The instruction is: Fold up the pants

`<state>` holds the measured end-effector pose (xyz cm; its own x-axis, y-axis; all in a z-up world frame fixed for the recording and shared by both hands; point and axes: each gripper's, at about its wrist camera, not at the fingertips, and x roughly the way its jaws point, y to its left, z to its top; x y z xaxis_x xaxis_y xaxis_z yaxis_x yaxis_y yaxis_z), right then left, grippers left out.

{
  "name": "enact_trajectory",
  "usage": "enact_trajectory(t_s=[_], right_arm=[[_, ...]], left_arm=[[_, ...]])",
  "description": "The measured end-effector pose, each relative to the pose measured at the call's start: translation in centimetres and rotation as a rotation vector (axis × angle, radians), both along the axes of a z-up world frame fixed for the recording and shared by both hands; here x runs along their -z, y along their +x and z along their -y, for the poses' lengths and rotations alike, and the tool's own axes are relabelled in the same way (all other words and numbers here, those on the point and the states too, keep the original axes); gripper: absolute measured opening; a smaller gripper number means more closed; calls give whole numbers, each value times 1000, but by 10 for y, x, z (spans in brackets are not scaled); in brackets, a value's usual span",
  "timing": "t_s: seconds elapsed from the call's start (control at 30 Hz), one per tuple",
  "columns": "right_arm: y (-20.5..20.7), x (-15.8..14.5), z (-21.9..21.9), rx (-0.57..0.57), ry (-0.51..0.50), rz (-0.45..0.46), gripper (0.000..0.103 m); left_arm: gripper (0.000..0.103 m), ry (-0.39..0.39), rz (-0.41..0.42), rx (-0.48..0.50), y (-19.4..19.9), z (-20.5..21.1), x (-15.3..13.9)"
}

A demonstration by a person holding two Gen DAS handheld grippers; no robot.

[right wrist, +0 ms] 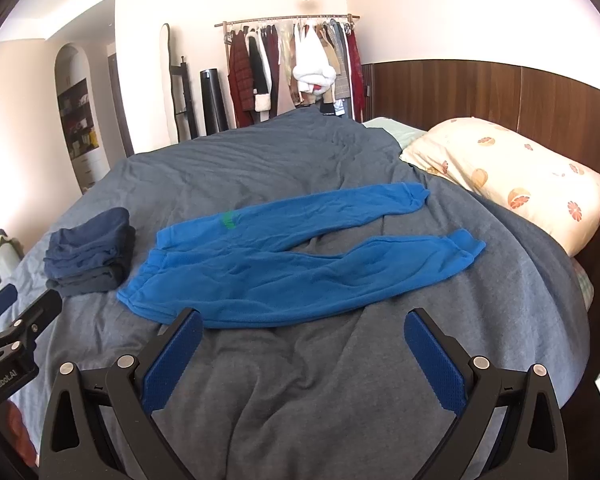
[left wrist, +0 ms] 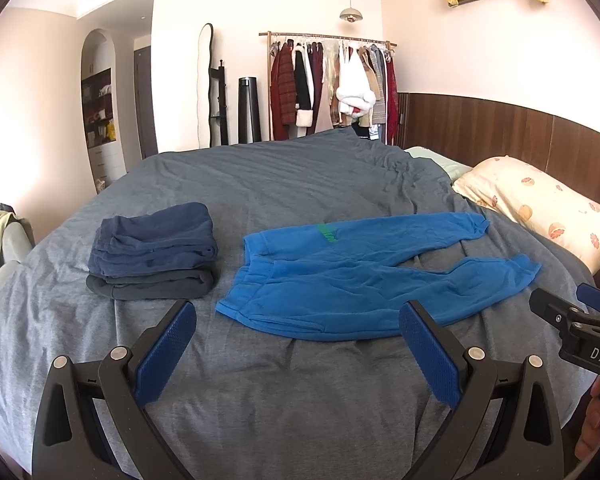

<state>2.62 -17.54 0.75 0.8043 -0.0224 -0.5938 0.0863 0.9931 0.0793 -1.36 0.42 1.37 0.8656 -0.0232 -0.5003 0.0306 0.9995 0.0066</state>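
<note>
Blue pants (right wrist: 292, 264) lie flat on the bed (right wrist: 300, 380), right of the folded dark stack (right wrist: 92, 256), legs splayed toward the pillow (right wrist: 512, 176). Soft, light fleece, likely to drape; pinch waistband corner and cuff. Left hand-held gripper (left wrist: 298, 348) and right hand-held gripper (right wrist: 303, 354) both wide, empty.

Bed (right wrist: 300, 380) under a grey cover.
Blue pants (right wrist: 284, 276) lay spread flat beside a folded dark stack (right wrist: 90, 258); a floral pillow (right wrist: 512, 176) sat at the headboard.
</note>
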Motion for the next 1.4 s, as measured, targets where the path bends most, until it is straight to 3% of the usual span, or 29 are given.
enact_trajectory(t_s=[0.87, 1.1, 1.4], right_arm=[[0, -4, 4, -2, 8, 9, 102], [3, 1, 19, 24, 5, 23, 102], [24, 13, 77, 120, 7, 38, 102]], left_arm=[[103, 5, 9, 59, 4, 15, 1], [103, -3, 6, 102, 20, 46, 5], [103, 3, 28, 152, 57, 104, 11]])
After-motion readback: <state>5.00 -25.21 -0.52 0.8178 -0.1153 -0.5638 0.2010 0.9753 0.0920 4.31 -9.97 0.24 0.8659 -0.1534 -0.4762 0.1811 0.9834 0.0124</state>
